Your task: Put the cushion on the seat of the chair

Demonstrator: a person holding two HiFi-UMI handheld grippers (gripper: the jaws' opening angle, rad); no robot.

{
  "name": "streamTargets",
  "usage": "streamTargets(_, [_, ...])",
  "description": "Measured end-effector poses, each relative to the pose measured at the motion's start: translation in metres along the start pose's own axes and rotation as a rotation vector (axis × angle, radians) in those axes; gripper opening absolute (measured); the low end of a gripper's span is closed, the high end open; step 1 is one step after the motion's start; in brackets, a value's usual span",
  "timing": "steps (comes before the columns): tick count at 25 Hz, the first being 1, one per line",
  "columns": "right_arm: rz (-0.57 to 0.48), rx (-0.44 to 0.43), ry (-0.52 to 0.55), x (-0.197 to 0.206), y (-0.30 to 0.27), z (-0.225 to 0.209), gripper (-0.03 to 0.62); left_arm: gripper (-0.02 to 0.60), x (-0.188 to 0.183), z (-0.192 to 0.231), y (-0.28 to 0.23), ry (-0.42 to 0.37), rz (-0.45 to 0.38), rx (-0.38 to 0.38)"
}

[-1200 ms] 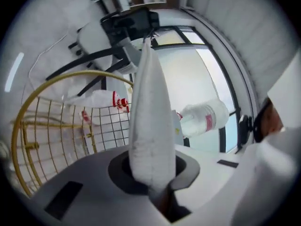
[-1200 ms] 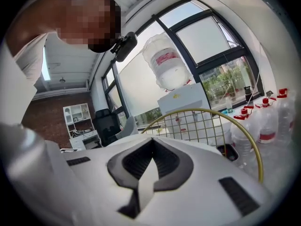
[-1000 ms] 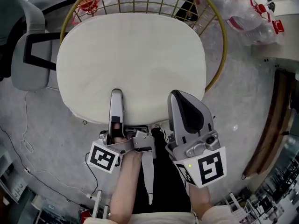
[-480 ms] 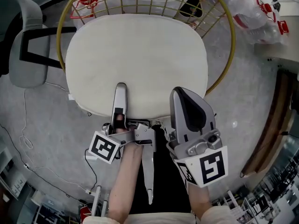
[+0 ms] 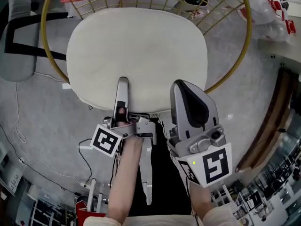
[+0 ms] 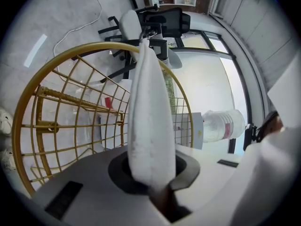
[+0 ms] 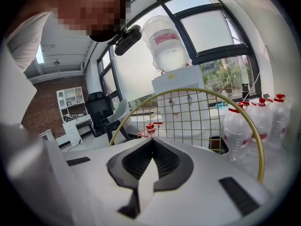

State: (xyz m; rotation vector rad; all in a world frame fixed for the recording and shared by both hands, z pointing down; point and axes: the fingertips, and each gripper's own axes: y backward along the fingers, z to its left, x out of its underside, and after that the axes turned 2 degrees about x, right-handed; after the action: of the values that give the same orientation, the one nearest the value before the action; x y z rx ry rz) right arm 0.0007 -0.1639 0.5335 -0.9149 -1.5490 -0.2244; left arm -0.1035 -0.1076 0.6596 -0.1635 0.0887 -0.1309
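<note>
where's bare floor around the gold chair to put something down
Bare floor lies left of the cushion, up to the grey office chair. A second strip runs between the gold chair rim and the brown wooden board at right. Upper right is crowded with water bottles.

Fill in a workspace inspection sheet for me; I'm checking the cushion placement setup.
Surface: grey floor, no table seen.
Job's things: white cushion spread over the gold wire chair.
Clutter: water bottles beside the chair.
Grippers: left gripper and right gripper both clamp the cushion's near edge.
Cables: white cable loose on the floor.
Surroundings: grey office chair.
</note>
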Motion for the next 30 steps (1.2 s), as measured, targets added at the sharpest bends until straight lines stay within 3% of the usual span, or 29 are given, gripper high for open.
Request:
streamTargets(6, [0.001, -0.027, 0.010, 0.004, -0.009, 0.010, 0.017, 0.049, -0.001, 0.024, 0.010, -0.036, 0.003, -0.033])
streamTargets(12, [0.013, -0.008, -0.001, 0.015, -0.012, 0.003, 0.017, 0.049, 0.003, 0.054, 0.013, 0.044, -0.025, -0.052])
streamTargets(30, [0.039, 0.008, -0.019, 0.031, -0.006, 0.000, 0.017, 0.057, 0.000, 0.106, 0.010, 0.041, -0.030, -0.165])
